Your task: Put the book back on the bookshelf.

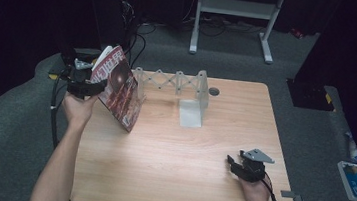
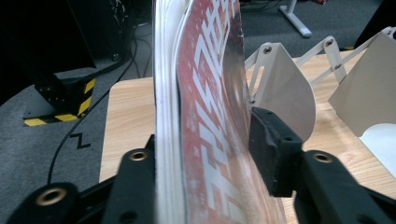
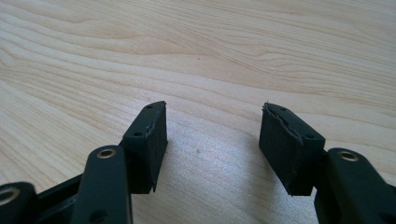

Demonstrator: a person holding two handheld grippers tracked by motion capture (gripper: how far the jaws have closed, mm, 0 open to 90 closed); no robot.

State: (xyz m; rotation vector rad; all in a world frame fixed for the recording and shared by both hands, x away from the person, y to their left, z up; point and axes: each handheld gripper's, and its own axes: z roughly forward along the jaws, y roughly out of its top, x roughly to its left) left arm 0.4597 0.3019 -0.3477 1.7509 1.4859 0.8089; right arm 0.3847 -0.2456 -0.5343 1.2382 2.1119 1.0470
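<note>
A red book [image 1: 120, 87] stands tilted at the table's far left edge, with its lower corner on the wood. Its top edge is between the jaws of my left gripper [image 1: 95, 79]. In the left gripper view the book [image 2: 210, 116] rises between the two jaws of my left gripper [image 2: 205, 135]. They stand apart around it, and the right pad [image 2: 273, 149] sits beside the cover without a clear squeeze. My right gripper [image 1: 232, 164] rests near the front right of the table. In the right gripper view, my right gripper [image 3: 212, 135] is open over bare wood.
A white expanding book rack [image 1: 178, 83] stands along the back of the wooden table [image 1: 183, 181], just right of the book, and its plates [image 2: 285, 84] are close behind the book. Its end plate [image 1: 193, 107] has a flat foot. A small grey disc [image 1: 213, 91] lies near the back edge.
</note>
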